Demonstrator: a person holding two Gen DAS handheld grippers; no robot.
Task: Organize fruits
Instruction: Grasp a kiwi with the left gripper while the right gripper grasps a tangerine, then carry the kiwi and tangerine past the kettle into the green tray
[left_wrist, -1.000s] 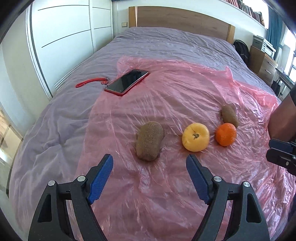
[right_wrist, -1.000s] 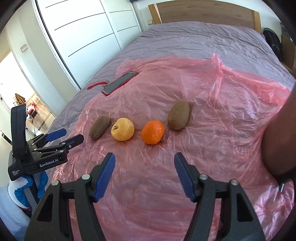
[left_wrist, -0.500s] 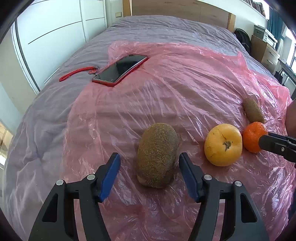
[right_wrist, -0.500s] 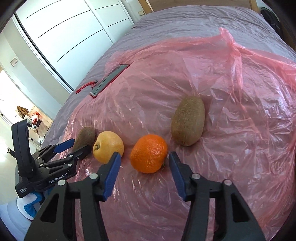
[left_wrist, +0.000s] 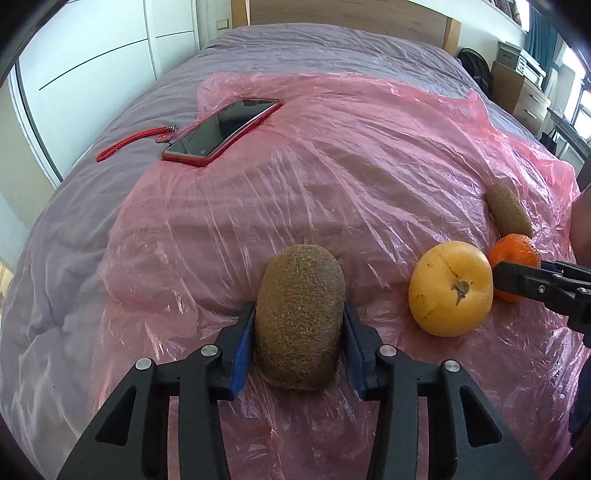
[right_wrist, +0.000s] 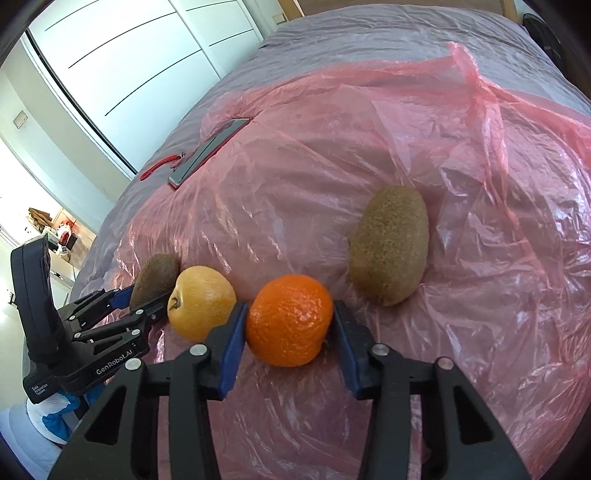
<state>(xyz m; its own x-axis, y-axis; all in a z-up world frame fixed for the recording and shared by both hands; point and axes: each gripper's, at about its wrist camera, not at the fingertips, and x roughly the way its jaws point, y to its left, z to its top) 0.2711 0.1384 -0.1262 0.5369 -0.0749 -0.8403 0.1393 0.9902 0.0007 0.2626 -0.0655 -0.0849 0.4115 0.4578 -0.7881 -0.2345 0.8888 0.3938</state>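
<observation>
**Pink plastic sheet, four fruits in a row: both claws at the pick-up step**

Pink plastic sheet (left_wrist: 332, 166) covered a grey bed (left_wrist: 74, 258), with a red-cased phone (left_wrist: 221, 131) lying at the sheet's far left edge. Four fruits lay in a row on the sheet: left kiwi (left_wrist: 300, 317), yellow fruit (left_wrist: 451, 288), orange (right_wrist: 289, 320) and right kiwi (right_wrist: 389, 245). The left claw (left_wrist: 300, 339) pinched the left kiwi, both blue pads flat against its flanks. The right claw (right_wrist: 289, 336) was closing, the orange between its pads; the left pad touched the peel, while contact at the right pad could not be told. Judged step: simultaneous grasping of two fruits for sorting. The next move probably called for a firm hold on the orange, then lifting both clear without dragging the loose sheet or nudging the yellow fruit just beside each claw.
</observation>
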